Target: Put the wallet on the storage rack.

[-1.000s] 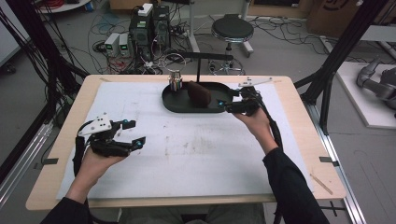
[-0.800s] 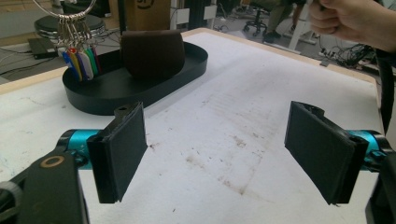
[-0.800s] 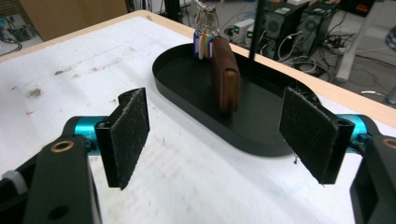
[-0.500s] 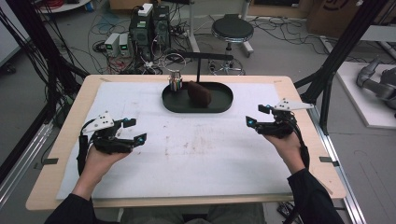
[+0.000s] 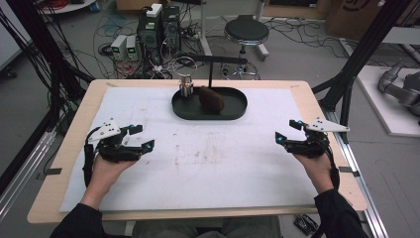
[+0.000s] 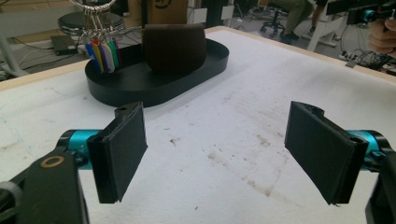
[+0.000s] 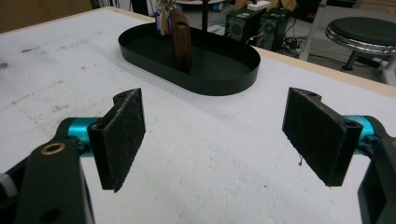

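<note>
No legible text, label or number on anything here.

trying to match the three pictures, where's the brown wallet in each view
High view: the brown wallet stands in the black oval tray, top centre.
Left gripper view: wallet top centre, in the tray.
Right gripper view: wallet edge-on, top centre-left.
Shared landmark: the key ring with coloured tags beside it.
</note>
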